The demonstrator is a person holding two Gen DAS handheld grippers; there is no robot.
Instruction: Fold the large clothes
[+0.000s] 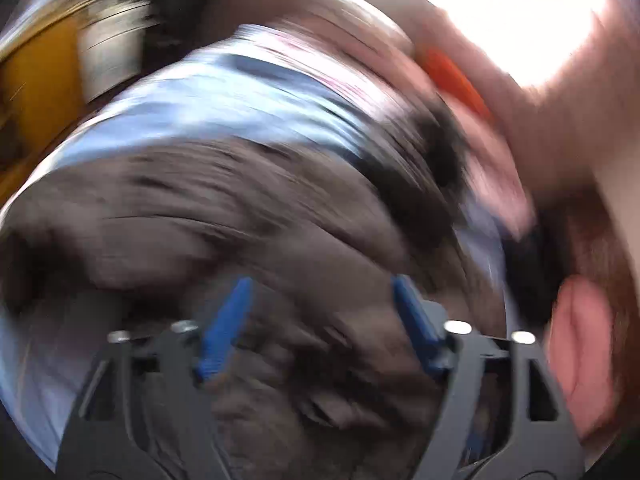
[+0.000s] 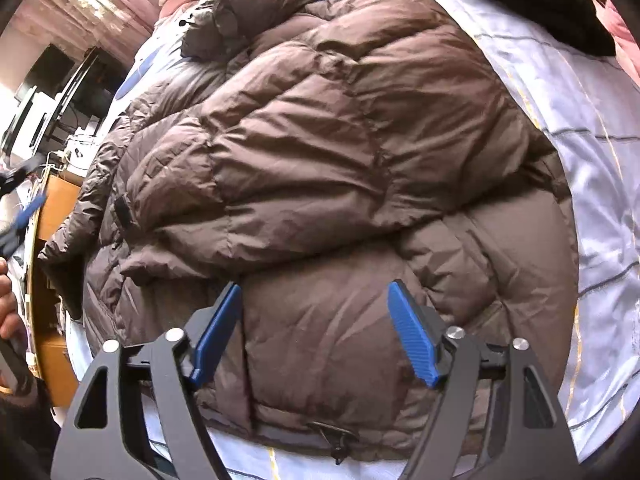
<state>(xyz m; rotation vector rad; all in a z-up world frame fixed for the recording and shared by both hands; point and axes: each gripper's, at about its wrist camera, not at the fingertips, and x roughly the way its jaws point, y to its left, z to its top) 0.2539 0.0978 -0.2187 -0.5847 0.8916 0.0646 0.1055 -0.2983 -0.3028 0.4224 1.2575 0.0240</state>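
Jaws of both grippers gape above brown jacket.

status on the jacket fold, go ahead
Both hand-held grippers open, empty. Brown jacket sleeve folded across, on bed sheet. Nothing in the way.

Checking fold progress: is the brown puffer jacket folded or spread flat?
Partly folded: the brown puffer jacket has a sleeve laid across its body on the bedsheet.
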